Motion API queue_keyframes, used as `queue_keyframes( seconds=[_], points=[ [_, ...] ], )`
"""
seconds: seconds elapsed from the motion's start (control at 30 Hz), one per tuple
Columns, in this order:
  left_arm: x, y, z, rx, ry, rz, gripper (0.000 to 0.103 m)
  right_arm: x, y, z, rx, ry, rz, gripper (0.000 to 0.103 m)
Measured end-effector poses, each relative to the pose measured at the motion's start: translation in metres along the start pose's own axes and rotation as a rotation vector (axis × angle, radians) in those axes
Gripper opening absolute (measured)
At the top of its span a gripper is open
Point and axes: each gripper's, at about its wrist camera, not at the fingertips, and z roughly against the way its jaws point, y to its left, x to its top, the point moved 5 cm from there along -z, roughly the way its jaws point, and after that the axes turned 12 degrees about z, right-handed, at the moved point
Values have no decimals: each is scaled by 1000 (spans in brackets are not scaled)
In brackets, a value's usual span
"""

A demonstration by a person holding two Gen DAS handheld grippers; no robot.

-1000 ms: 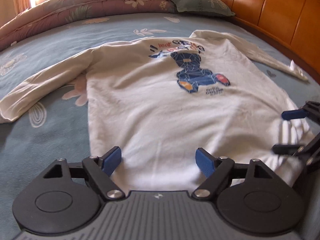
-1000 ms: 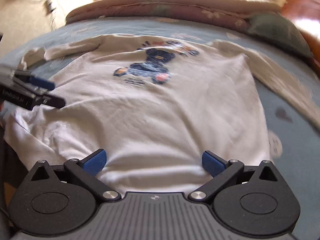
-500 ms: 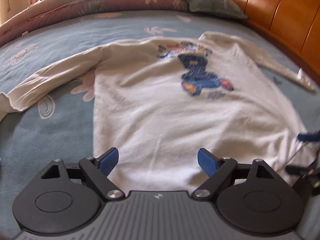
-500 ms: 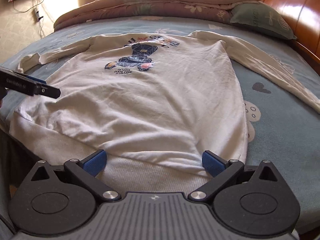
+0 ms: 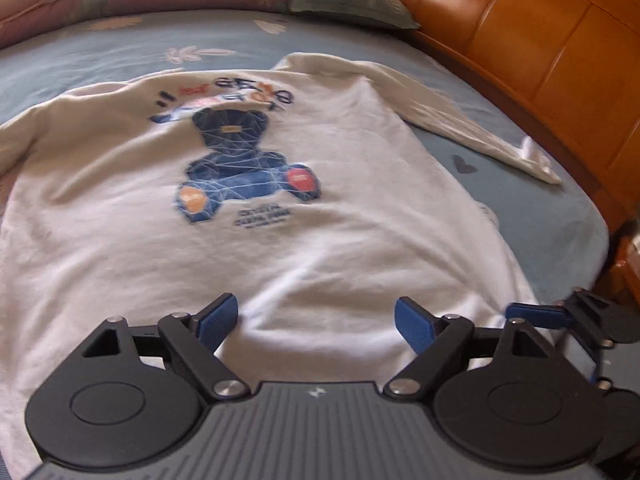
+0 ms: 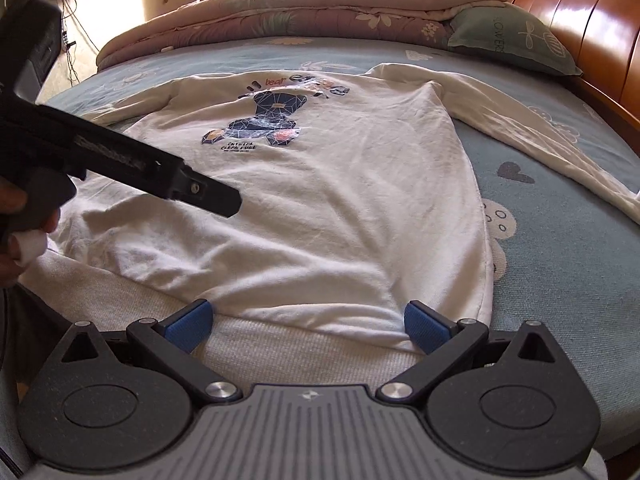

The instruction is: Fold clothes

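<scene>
Sweatshirt [image 6: 320, 200] lies flat, print up, mid-bed [image 6: 560, 280], hem at the near edge, sleeves spread. Left gripper [image 5: 316, 318] & right gripper [image 6: 308, 322] both wide open, empty, over hem. Print text blurry, prob. a bear.

A sweater [image 6: 320, 200] lies flat on the bed [image 6: 560, 280], filling the middle of the frame, its hem at the lower edge and its sleeves spread toward the left and right. A rolled quilt [image 6: 300, 12] lies behind it across the top, a pillow [image 6: 516, 36] at the upper right beside the headboard [image 6: 592, 40]. The right tool [image 6: 306, 324] sits at the hem, lower centre; the left tool [image 6: 212, 196] reaches in over the sweater from the left edge.
</scene>
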Motion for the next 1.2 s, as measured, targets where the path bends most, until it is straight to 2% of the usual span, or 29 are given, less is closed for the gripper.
queue_keyframes(
  seconds=[0.2,0.37,0.43,0.53,0.7,0.8,0.9,0.97,1.03,1.07,1.13,1.2],
  points=[
    [20,19,36,8,-37,43,86,7,-1,9,21,7,9,103],
    [44,36,37,31,-33,66,86,33,-21,16,23,-69,-34,103],
    [55,41,36,8,-46,65,86,48,-33,7,36,-87,-47,103],
    [76,50,25,-24,-55,74,87,73,-50,-16,42,-99,-58,103],
    [111,68,-11,-71,-59,64,87,117,-84,-78,42,-121,-92,103],
    [125,75,-32,-130,-33,109,87,141,-103,-109,13,-140,-114,103],
    [132,78,-48,-180,26,164,87,160,-118,-125,-12,-174,-162,103],
    [134,79,-57,-182,81,191,87,165,-125,-141,21,-128,-213,103],
    [135,85,-64,-156,133,241,85,158,-130,-159,57,-28,-277,103],
    [137,88,-64,-146,141,262,86,155,-131,-157,43,-4,-264,103],
    [141,93,-62,-70,194,295,86,150,-132,-154,14,45,-236,103],
    [143,98,-60,-21,244,343,86,145,-134,-142,6,136,-240,103]
  ],
)
